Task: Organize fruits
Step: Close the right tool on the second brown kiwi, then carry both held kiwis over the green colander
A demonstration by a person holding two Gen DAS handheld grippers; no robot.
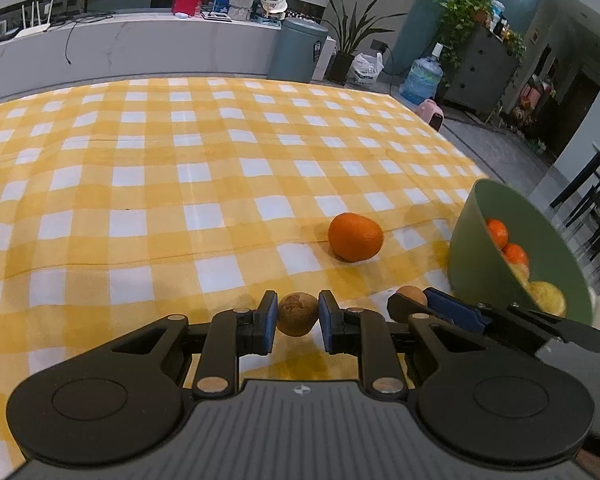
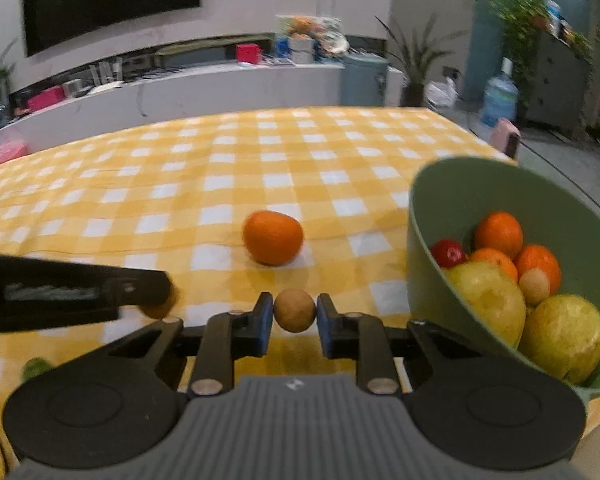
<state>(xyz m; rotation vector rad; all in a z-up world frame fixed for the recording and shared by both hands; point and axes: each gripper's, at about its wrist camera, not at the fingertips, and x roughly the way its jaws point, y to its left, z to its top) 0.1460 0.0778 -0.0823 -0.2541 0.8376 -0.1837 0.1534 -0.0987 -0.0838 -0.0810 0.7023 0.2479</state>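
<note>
Left gripper (image 1: 298, 314): jaws clenched on a small brown fruit (image 1: 297, 314), one blue pad on each side of it, low over the bench
Right gripper (image 2: 294, 312): jaws grasping a second small brown fruit (image 2: 295, 310), pads pressed to both its sides; in the left wrist view this gripper (image 1: 420, 300) shows at the right with its fruit (image 1: 411, 295) just in front of the bowl
Left gripper in the right wrist view: only a dark, blurred arm (image 2: 72, 294) reaching in from the left edge; what its tip holds cannot be told there
Bench (image 1: 160, 184): covered by a yellow and white checked cloth
Orange (image 1: 355, 236): lies alone on the cloth, beyond both grippers, apart from the bowl; also plain in the right wrist view (image 2: 273, 237)
Bowl (image 2: 440, 216): green, at the right side of the bench near its edge, just right of the right gripper; seems tilted towards the camera in the fisheye view
Bowl contents: three oranges (image 2: 499, 234), a red fruit (image 2: 449, 252), two large yellow-green fruits (image 2: 564, 338), and a small pale brown fruit (image 2: 534, 287) resting on top of them
Green thing (image 2: 36, 368): small, blurred, at the lower left of the right wrist view; kind not clear
Background: a long grey counter (image 1: 140, 46) with clutter, a grey bin (image 1: 298, 50), a potted plant (image 1: 350, 36) and a water bottle (image 1: 422, 76) beyond the bench
</note>
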